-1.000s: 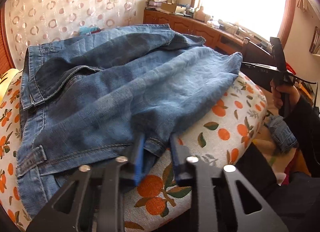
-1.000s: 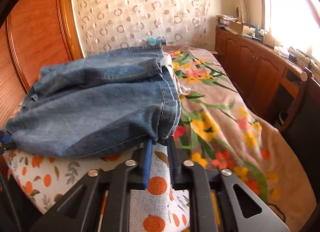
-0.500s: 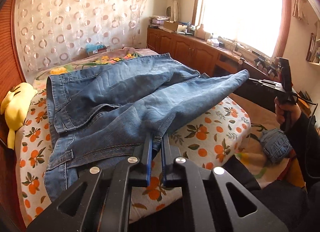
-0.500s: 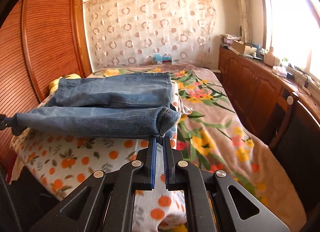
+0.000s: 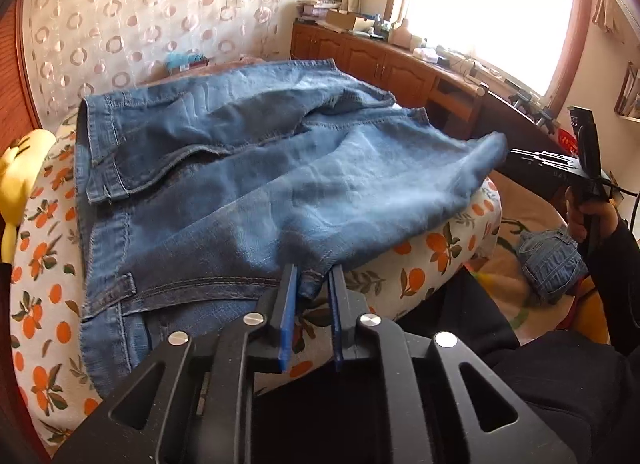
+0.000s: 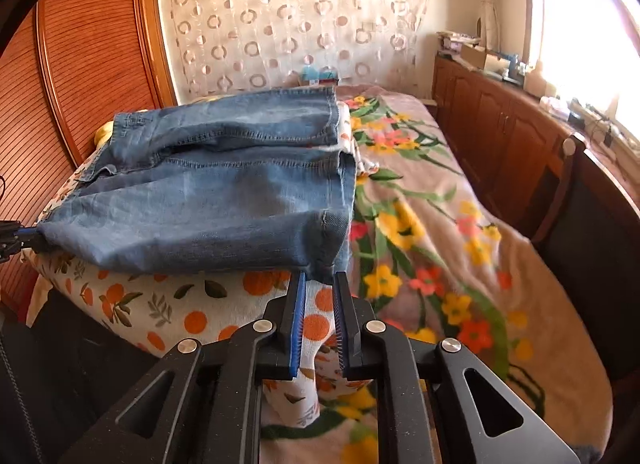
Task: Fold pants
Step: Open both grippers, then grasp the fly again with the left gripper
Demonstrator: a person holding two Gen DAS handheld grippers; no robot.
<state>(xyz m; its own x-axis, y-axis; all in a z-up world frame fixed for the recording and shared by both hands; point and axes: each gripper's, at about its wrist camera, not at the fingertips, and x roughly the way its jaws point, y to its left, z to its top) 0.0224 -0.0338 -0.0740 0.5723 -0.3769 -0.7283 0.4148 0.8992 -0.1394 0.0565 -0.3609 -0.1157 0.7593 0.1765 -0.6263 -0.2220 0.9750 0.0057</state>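
1. We are mid-fold: the jeans point(image 5: 248, 184) lie on the orange-print cushion point(image 5: 436, 252), and we carry their lower edge over the body.
2. Our left gripper point(image 5: 312, 284), at 6 o'clock in its view, stands narrowly parted with the hem corner between its pads.
3. Our right gripper point(image 6: 320, 288) likewise has the other corner.
4. Next, we judge, both corners go toward 12 o'clock, level, before we let go.
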